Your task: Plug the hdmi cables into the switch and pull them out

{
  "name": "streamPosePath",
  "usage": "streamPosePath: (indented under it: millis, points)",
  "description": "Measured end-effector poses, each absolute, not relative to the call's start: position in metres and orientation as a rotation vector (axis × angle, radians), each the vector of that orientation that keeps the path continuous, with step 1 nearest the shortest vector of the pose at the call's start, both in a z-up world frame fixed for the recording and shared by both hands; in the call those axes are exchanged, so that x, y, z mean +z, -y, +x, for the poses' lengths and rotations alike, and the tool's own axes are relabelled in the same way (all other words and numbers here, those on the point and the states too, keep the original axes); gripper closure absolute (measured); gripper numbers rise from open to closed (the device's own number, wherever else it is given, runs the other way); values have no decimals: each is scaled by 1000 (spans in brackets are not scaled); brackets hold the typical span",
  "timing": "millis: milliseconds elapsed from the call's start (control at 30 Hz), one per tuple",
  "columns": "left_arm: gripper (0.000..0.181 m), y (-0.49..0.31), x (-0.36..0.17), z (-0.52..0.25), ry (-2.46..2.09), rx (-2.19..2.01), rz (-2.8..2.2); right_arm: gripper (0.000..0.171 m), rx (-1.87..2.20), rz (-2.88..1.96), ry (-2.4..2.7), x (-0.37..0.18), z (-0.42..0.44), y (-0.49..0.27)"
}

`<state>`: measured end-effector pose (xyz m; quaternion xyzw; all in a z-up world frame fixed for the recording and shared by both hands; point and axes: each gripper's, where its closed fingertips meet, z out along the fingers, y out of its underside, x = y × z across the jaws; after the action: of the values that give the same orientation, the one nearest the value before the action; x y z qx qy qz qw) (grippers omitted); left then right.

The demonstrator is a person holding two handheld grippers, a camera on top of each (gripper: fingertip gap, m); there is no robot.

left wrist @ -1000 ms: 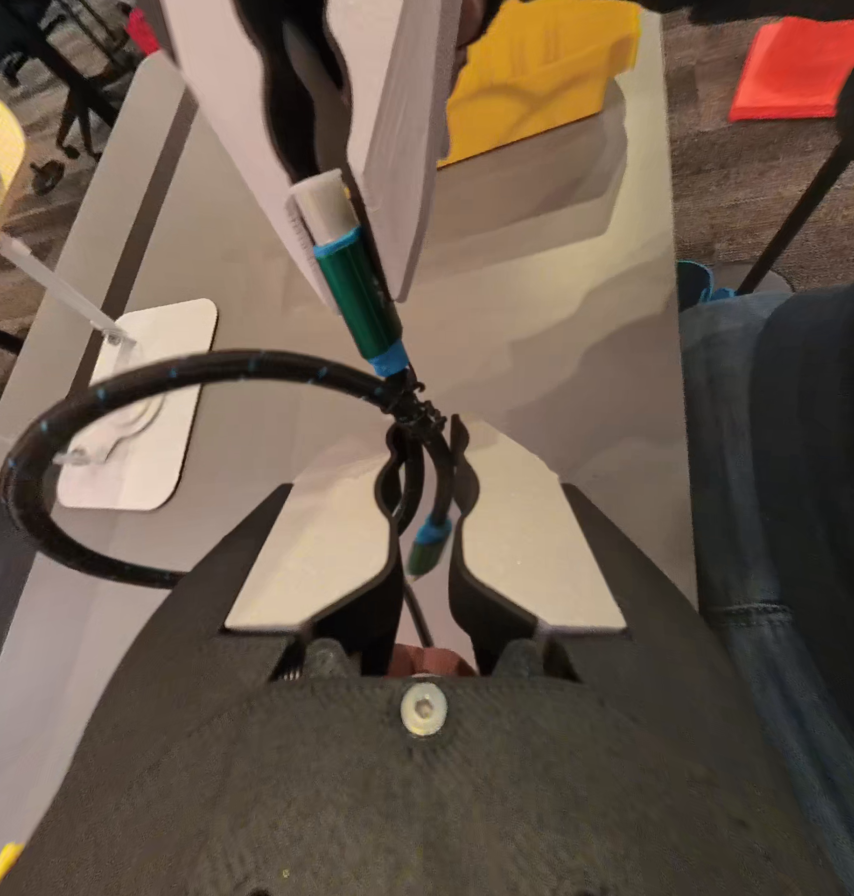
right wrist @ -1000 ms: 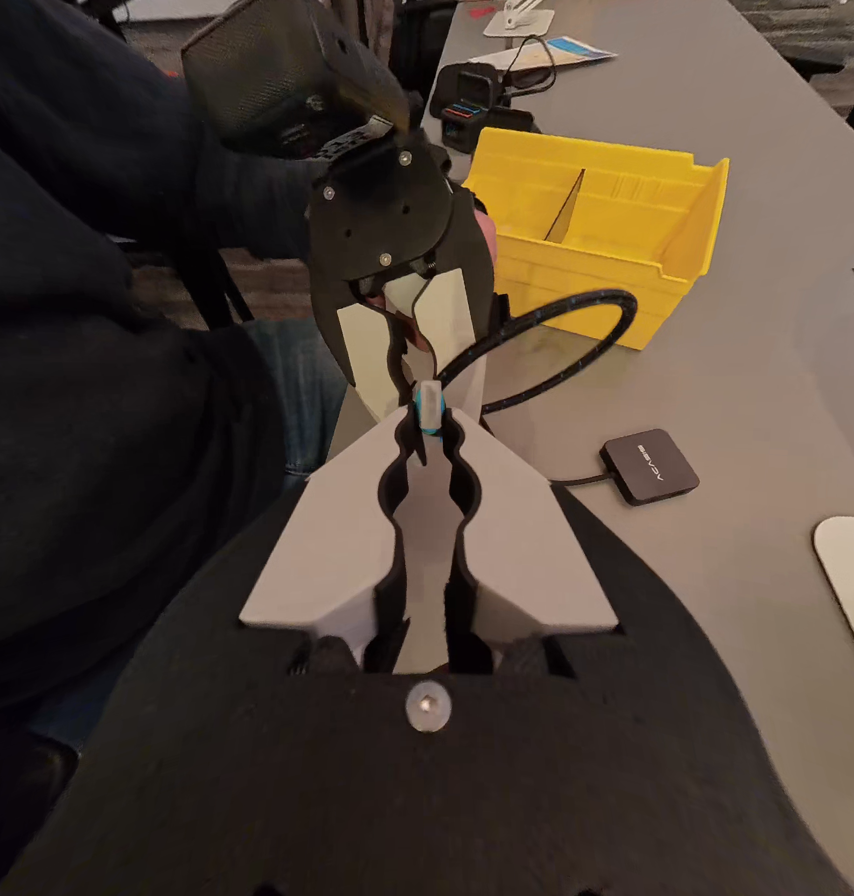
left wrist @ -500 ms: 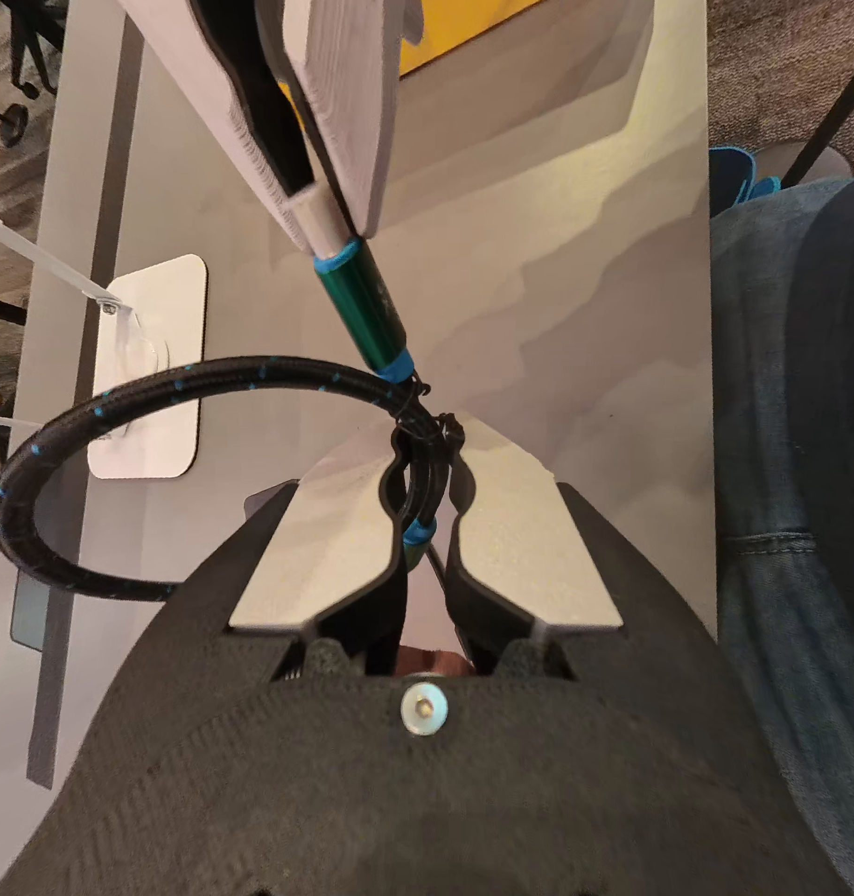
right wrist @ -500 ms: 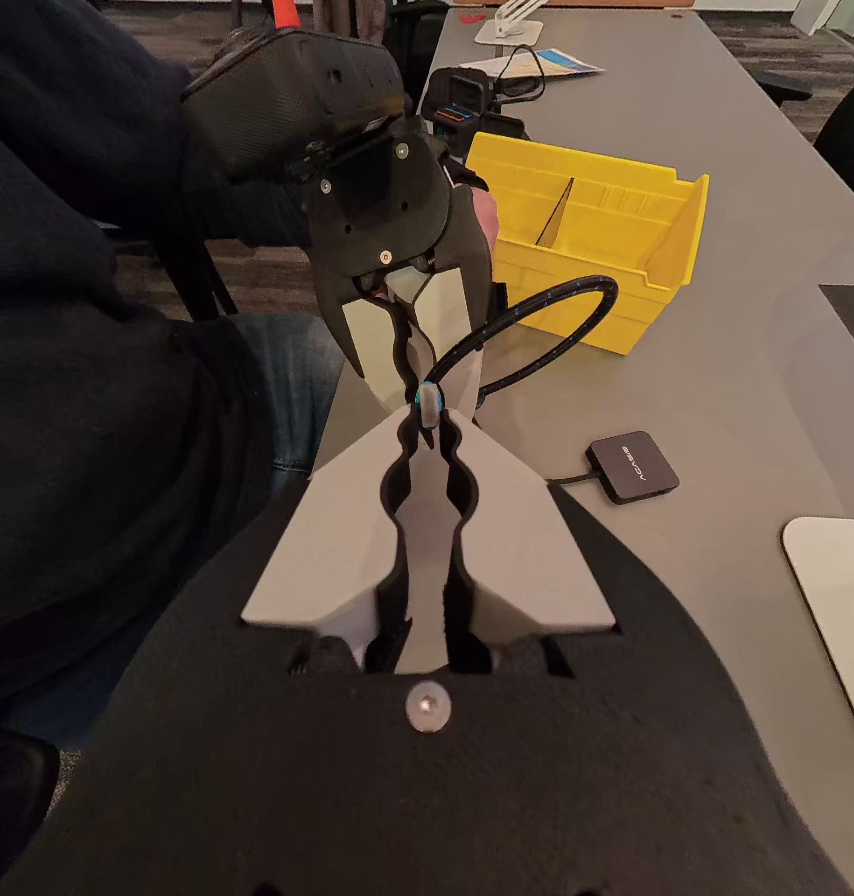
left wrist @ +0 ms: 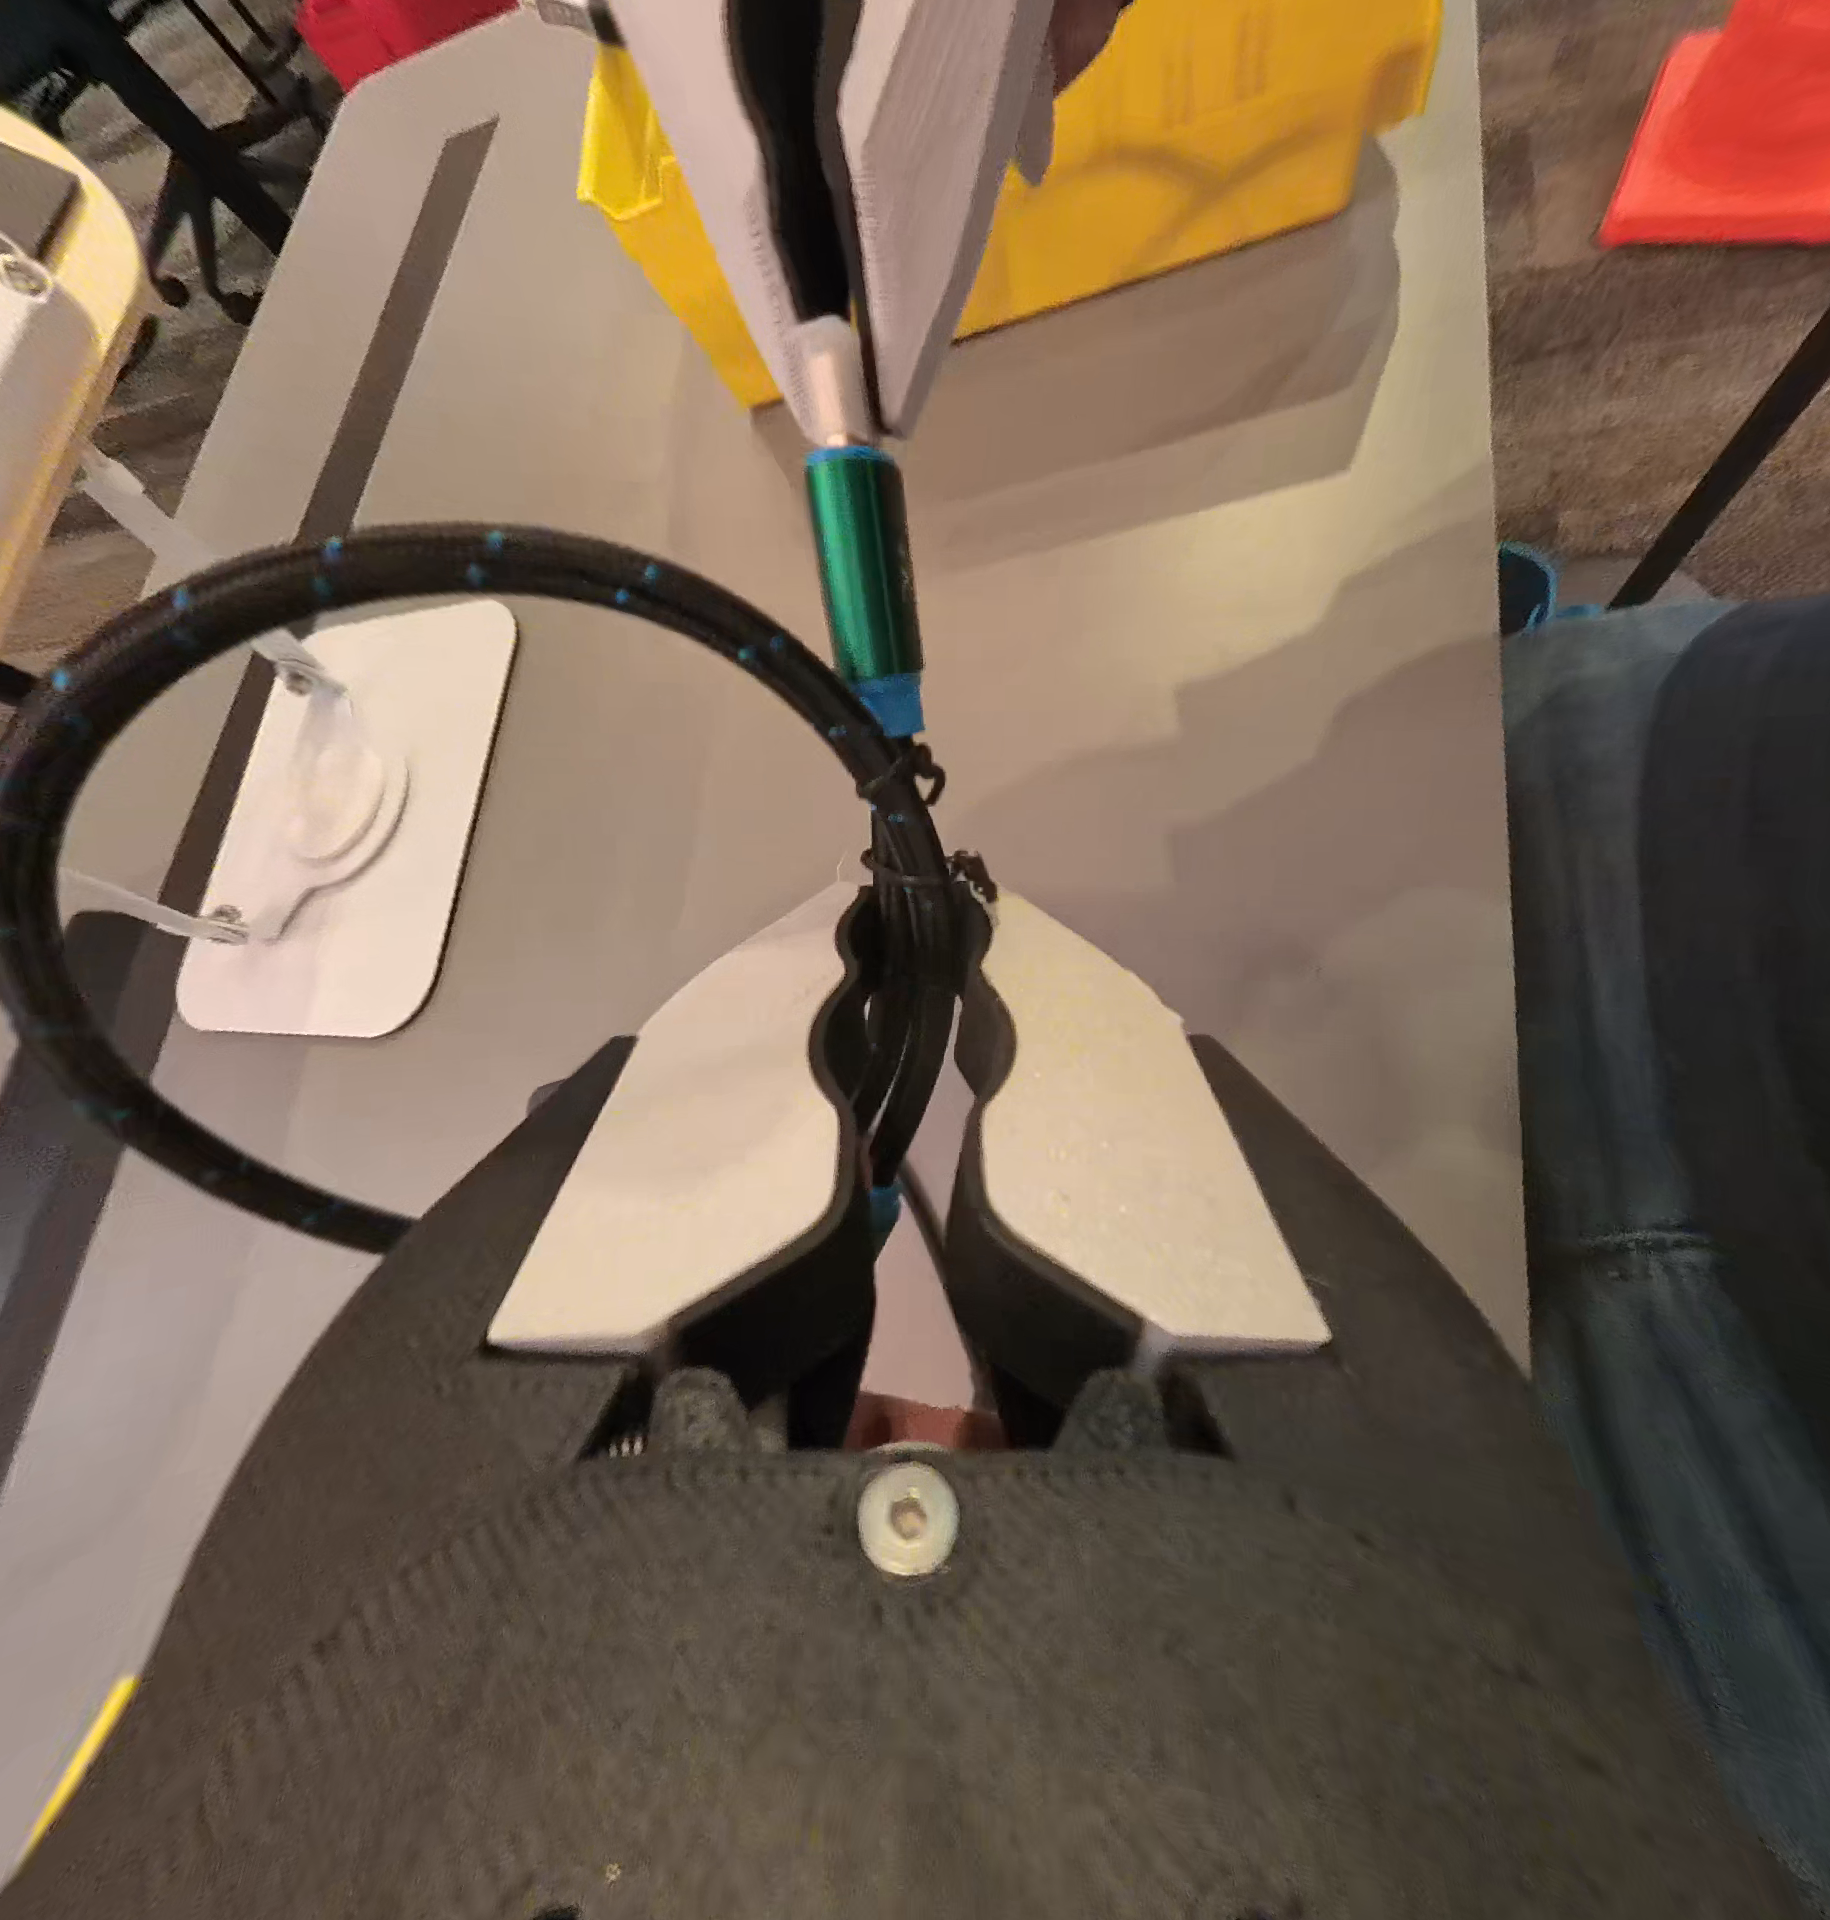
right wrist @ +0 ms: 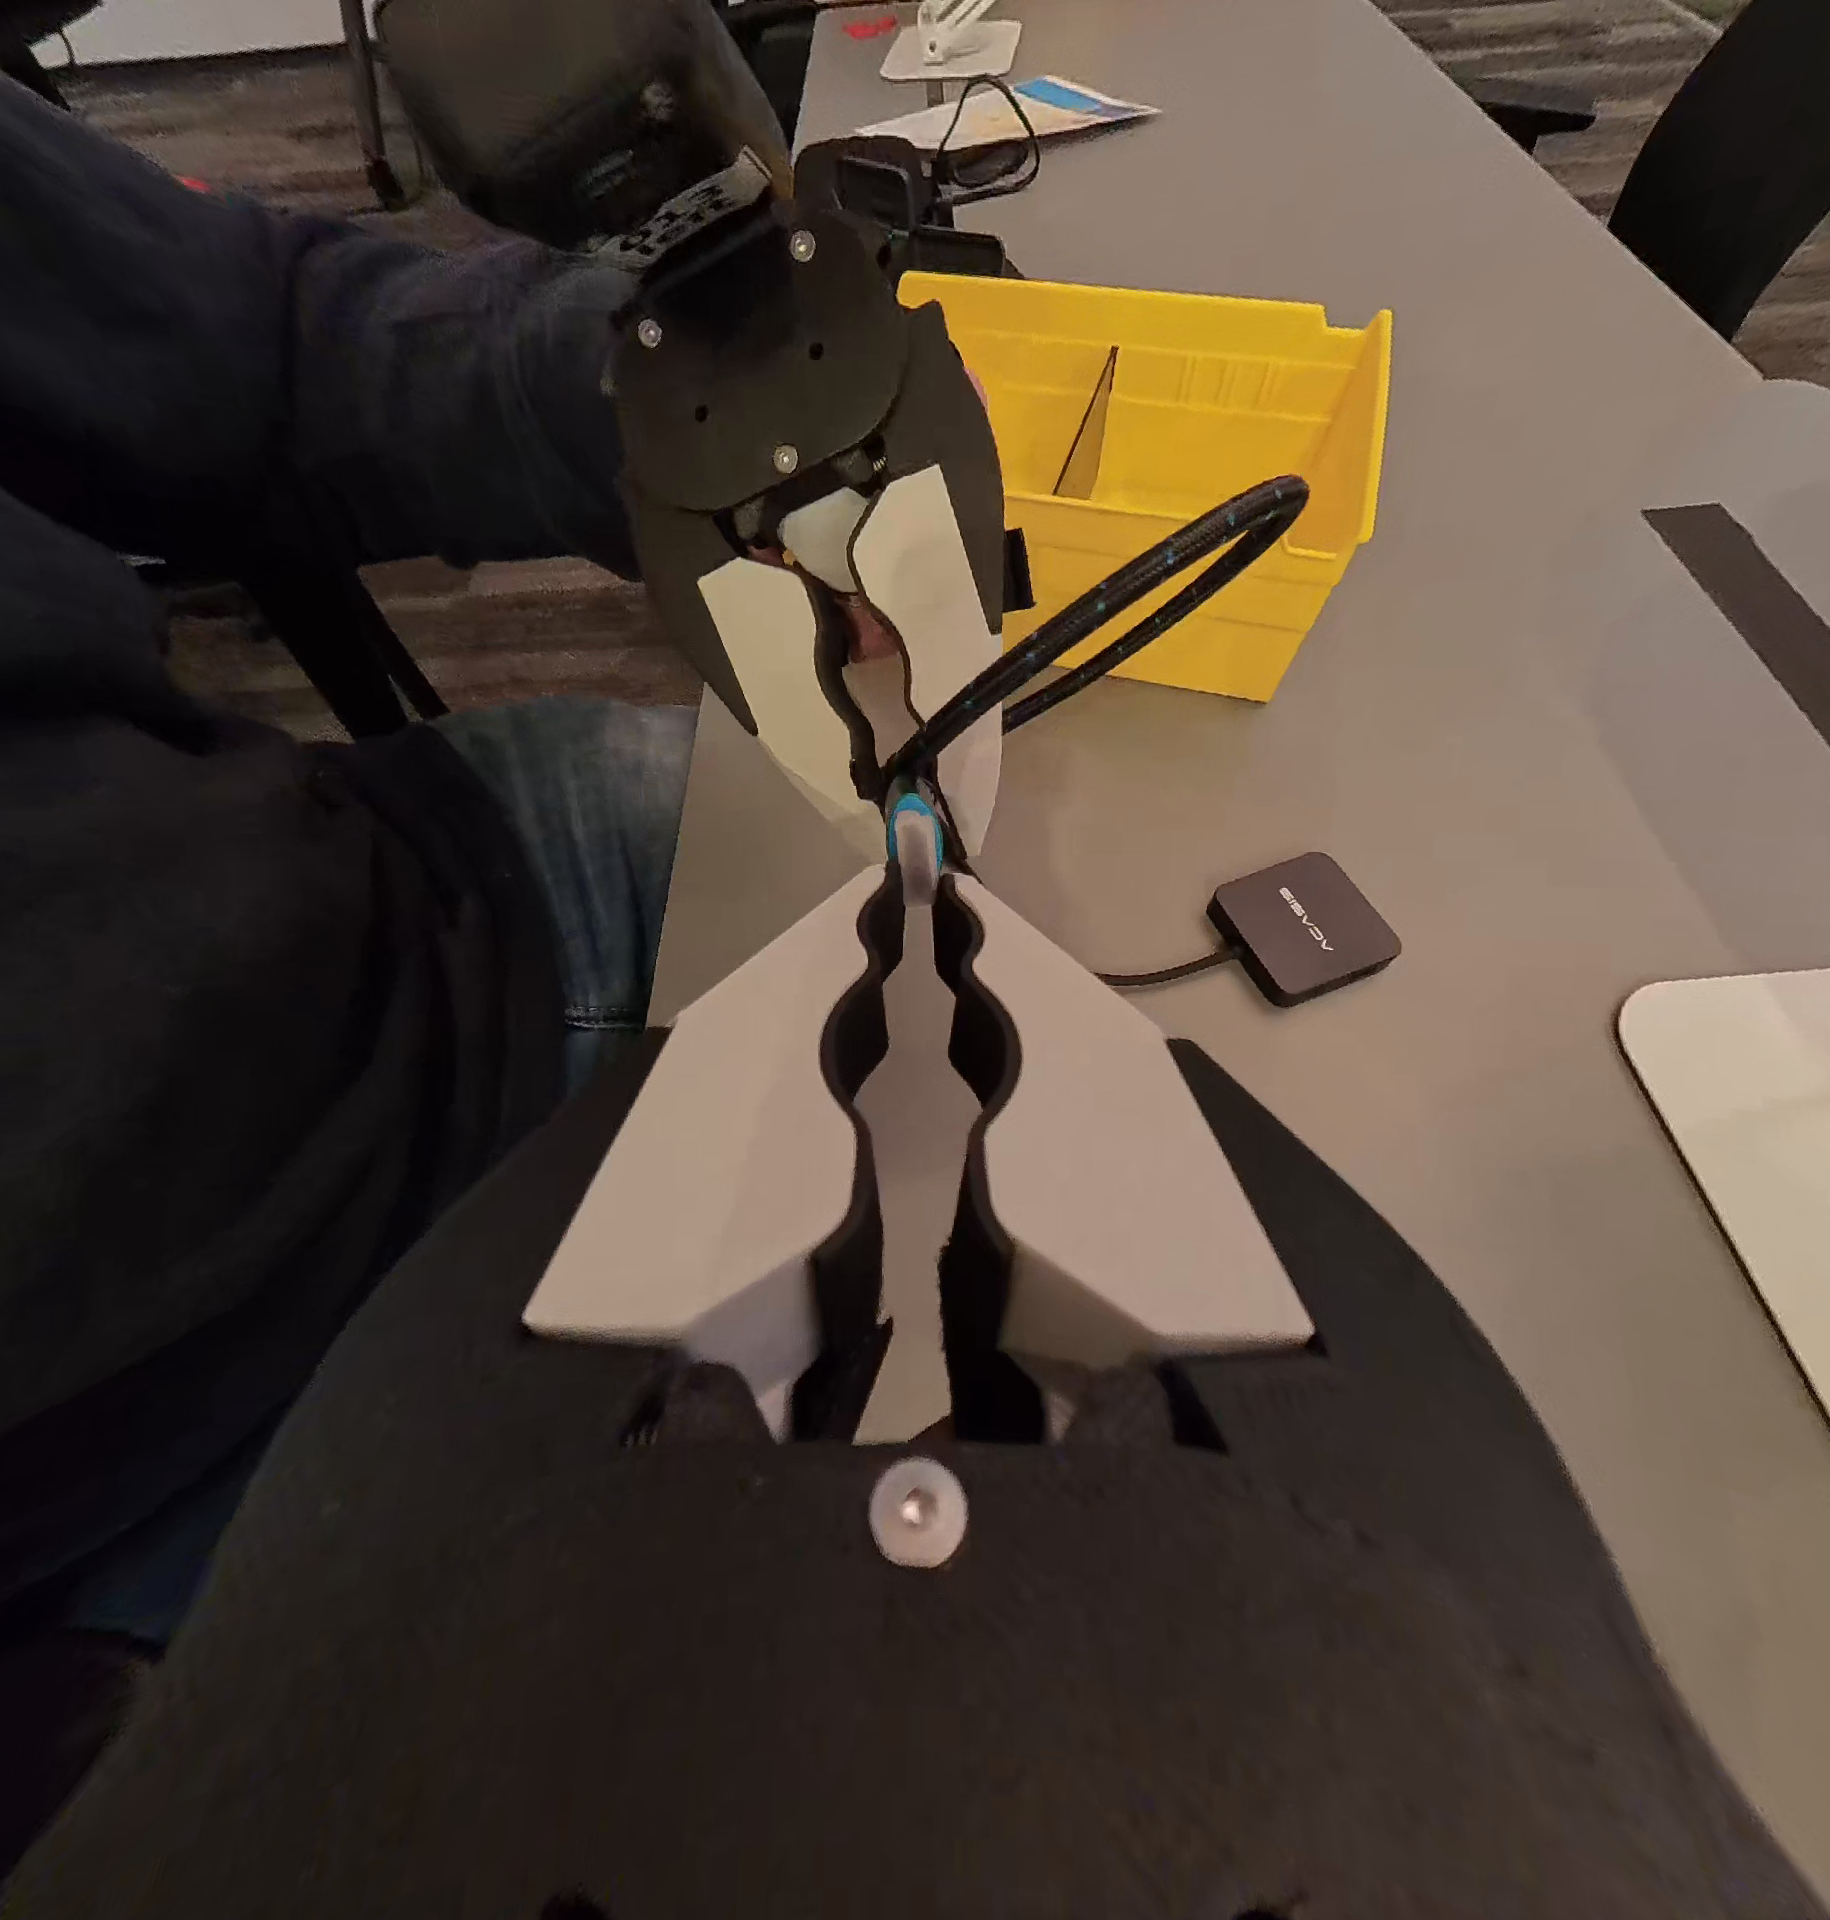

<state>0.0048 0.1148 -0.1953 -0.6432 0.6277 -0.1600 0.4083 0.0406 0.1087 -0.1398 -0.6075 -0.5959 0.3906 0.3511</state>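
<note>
A black braided hdmi cable [left wrist: 475, 545] hangs in a loop above the grey table [left wrist: 1150, 727]. My left gripper [left wrist: 911, 914] is shut on its tied bundle. The cable's green plug [left wrist: 869, 582] ends in a pale grey tip [left wrist: 826, 379], and my right gripper [left wrist: 859, 416] is shut on that tip from the far side. In the right wrist view my right gripper [right wrist: 916, 894] pinches the grey tip [right wrist: 916, 852], with the left gripper [right wrist: 890, 800] just beyond and the cable [right wrist: 1150, 582] looping right. The small black switch [right wrist: 1306, 928] lies on the table, apart from both grippers.
A yellow bin [right wrist: 1181, 468] with a divider stands behind the grippers. A white stand base [left wrist: 319, 831] lies left and a white pad [right wrist: 1773, 1143] near the right edge. Black devices [right wrist: 890, 197] sit behind the bin. A person's jeans-clad leg [left wrist: 1669, 1143] is beside the table edge. About 7 cm separates my left fingertips from my right. To reach the small black switch [right wrist: 1306, 928] in a straight line is about 20 cm for my left fingers, about 25 cm for my right.
The right gripper and the green plug have swung from a leftward tilt to nearly straight ahead of the left gripper. Both grippers have stayed shut on the cable.
</note>
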Motion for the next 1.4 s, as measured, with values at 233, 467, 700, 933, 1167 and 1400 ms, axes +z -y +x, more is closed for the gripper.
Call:
streamPosePath:
  millis: [233,467,700,933,1167,1400]
  points:
    - [170,-143,-223,-36,-1451,-329,-1786,167,1019,-1541,1179,-85,111,-142]
    - [170,-150,-187,-9,-1415,-319,-1676,167,682,-1713,1229,-81,149,-135]
    - [170,-146,-190,-12,-1385,-356,-1684,167,287,-2195,961,-132,294,-136]
    - [169,-146,-194,-10,-1390,-333,-1698,155,189,-2642,797,-241,369,-120]
    - [169,-146,-195,-2,-1340,-379,-1729,141,121,-2410,839,-194,347,-138]
    - [169,-150,-184,10,-1175,-437,-1761,143,609,-1862,1098,-113,140,-124]
